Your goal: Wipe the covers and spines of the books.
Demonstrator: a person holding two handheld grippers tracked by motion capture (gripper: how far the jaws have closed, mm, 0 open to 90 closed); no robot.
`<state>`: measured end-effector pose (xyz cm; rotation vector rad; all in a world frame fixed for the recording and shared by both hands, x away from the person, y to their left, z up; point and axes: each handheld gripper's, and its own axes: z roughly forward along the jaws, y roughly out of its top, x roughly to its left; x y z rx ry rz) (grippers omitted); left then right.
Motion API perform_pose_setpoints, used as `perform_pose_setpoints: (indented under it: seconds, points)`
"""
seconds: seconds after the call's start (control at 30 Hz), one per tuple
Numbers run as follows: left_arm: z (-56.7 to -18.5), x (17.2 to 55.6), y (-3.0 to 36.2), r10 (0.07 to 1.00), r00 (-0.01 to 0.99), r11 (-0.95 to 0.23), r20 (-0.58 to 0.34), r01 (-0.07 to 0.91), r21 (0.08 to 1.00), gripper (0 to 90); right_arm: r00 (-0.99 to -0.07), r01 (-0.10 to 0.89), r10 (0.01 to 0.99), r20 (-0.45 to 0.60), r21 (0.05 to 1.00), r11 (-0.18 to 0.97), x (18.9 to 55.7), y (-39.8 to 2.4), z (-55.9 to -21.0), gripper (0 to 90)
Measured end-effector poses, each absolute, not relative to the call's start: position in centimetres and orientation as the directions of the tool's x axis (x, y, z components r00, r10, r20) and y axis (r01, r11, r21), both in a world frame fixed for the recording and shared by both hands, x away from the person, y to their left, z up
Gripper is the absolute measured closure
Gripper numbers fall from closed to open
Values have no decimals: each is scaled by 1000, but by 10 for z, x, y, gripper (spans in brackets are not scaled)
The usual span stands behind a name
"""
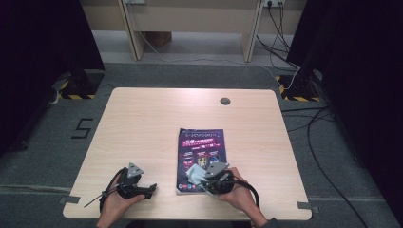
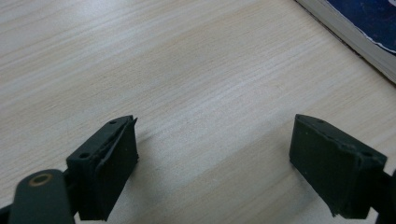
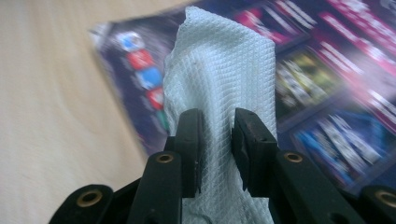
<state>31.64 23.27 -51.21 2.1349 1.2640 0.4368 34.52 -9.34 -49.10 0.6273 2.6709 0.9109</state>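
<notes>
Near the table's [image 1: 142,118] front edge, right gripper [image 3: 217,128] pinches a white cloth [image 3: 219,70] hiding part of the blurred magazine [image 3: 327,70]; left gripper [image 2: 212,154] spread, empty.

Right hand-held gripper [image 3: 217,140] at bottom center pinches a white paper towel [image 3: 219,74], with a purple book [image 3: 327,79] behind on the right, surface [image 3: 56,107] left.

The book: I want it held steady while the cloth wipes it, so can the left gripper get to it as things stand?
Probably yes: the left gripper is open, and bare table lies between it and the book.
</notes>
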Motion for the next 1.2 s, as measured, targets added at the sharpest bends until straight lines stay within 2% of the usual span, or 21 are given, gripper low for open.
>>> perform_pose_setpoints:
  seconds: [0.27, 0.8, 1.2]
  points:
    - [-512, 317, 232, 872, 489, -353, -29, 668, 655, 142, -803, 396, 584, -117, 628, 670, 360, -132, -491, 724]
    - [-513, 316, 231, 873, 488, -352, -28, 668, 656, 141, -838, 347, 531, -128, 627, 698, 319, -141, -491, 728]
    - [-513, 317, 231, 871, 490, -354, -28, 666, 657, 140, -810, 375, 573, -126, 641, 670, 331, -150, -492, 725]
